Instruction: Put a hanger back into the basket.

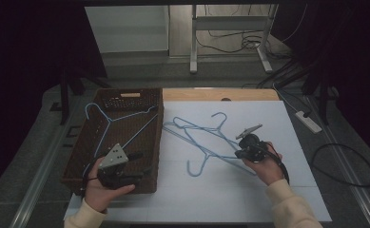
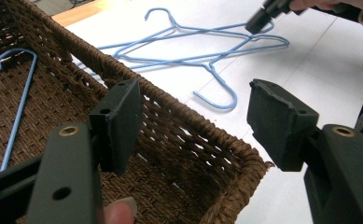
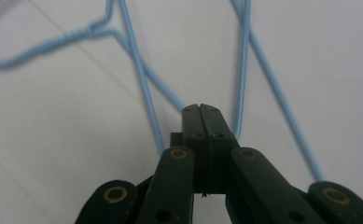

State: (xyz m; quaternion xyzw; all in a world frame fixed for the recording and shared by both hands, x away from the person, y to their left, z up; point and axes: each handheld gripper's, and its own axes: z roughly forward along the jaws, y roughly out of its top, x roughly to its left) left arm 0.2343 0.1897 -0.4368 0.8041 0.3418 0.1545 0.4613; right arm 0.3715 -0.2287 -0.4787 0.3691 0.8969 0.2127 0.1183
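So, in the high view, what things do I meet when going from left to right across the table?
Left tongs over the wicker basket with one blue hanger → two blue hangers on the white board → right tongs shut on one of their wires.

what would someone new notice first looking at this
Probably the tangle of light blue wire hangers on the white table, with the right gripper shut on a wire at their right end. Next, the dark wicker basket at the left with one more blue hanger inside, the open left gripper at its near end.
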